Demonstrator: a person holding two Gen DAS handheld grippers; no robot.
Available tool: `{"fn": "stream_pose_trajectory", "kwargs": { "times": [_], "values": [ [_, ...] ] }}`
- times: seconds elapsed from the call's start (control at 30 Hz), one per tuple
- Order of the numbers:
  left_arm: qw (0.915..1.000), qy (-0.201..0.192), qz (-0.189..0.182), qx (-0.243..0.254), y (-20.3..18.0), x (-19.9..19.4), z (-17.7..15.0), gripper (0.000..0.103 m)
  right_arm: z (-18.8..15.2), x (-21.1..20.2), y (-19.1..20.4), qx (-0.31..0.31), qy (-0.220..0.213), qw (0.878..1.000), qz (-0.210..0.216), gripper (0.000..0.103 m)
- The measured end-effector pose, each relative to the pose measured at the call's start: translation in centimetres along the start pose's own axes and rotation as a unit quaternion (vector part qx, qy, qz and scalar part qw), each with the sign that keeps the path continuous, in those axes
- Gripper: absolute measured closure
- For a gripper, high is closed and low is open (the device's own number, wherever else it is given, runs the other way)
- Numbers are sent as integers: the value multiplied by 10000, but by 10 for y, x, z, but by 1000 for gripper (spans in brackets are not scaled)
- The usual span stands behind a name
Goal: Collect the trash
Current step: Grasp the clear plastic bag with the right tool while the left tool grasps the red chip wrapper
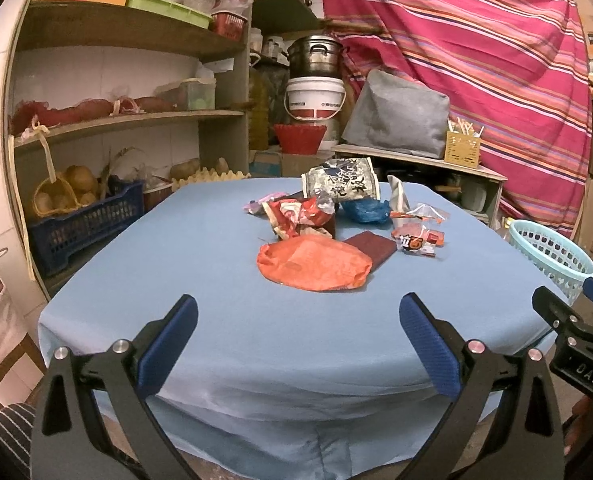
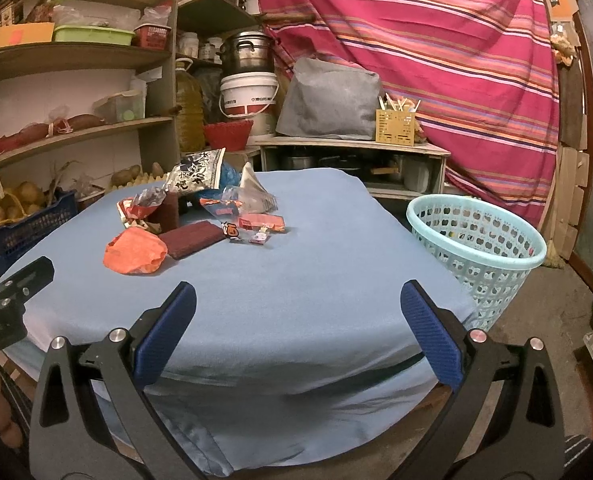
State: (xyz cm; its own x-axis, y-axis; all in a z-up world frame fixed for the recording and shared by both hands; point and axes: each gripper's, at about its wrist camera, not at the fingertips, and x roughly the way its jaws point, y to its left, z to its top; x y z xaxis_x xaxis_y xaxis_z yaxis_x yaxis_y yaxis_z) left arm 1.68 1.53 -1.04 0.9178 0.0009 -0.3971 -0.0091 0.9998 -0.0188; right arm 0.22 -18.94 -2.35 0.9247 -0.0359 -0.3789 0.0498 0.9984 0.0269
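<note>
A pile of trash lies on the blue-clothed table [image 1: 224,320]: an orange wrapper [image 1: 312,264] nearest, a dark red pack [image 1: 370,246], a red-and-white wrapper [image 1: 296,216], a blue-and-white snack bag [image 1: 340,184], a blue plastic bag [image 1: 366,210] and small clear packets [image 1: 416,236]. The pile also shows in the right wrist view, with the orange wrapper [image 2: 136,254] at its near left. My left gripper [image 1: 298,334] is open and empty above the table's near edge. My right gripper [image 2: 298,332] is open and empty, also short of the pile. A light blue basket [image 2: 480,256] stands on the floor right of the table.
Wooden shelves [image 1: 116,120] with boxes and a dark blue crate [image 1: 80,224] stand left. A low cabinet [image 2: 352,148] with a grey bag, a bucket and a pot is behind the table. A striped red cloth [image 2: 436,60] hangs at the back right.
</note>
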Motion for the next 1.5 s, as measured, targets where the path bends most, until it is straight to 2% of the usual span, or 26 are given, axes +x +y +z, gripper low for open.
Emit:
{"fn": "stream_pose_trajectory", "kwargs": {
  "times": [0.3, 0.5, 0.63, 0.8, 0.9, 1.1, 1.17, 1.3, 1.37, 1.5],
  "values": [
    [9998, 94, 147, 50, 4, 12, 13, 5, 19, 15, 0, -64, 77, 9999, 17, 4],
    [9992, 249, 275, 131, 7, 33, 40, 4, 59, 35, 1, -115, 19, 9998, 134, 4],
    [9986, 263, 341, 311, 13, 53, 66, 5, 90, 63, 6, -247, 58, 9995, 199, 4],
    [9975, 423, 360, 435, 20, 85, 94, 5, 111, 103, 8, -208, 404, 9982, 380, 4],
    [9976, 525, 301, 341, 26, 104, 108, 5, 120, 126, 14, -241, 623, 9970, 395, 4],
    [9975, 698, -16, 101, 35, 137, 128, 5, 121, 174, 33, -559, 1174, 9893, 668, 4],
    [9981, 614, -104, -32, 39, 142, 133, 5, 117, 185, 37, -603, 1273, 9878, 661, 4],
    [9990, 294, 302, 111, 41, 141, 131, 5, 106, 198, 39, -535, 1393, 9862, 723, 4],
    [9982, 313, 477, 170, 42, 144, 129, 5, 104, 205, 43, -573, 1446, 9853, 704, 4],
    [9969, 486, 573, 232, 43, 150, 126, 5, 100, 215, 49, -673, 1503, 9840, 686, 4]
  ]
}}
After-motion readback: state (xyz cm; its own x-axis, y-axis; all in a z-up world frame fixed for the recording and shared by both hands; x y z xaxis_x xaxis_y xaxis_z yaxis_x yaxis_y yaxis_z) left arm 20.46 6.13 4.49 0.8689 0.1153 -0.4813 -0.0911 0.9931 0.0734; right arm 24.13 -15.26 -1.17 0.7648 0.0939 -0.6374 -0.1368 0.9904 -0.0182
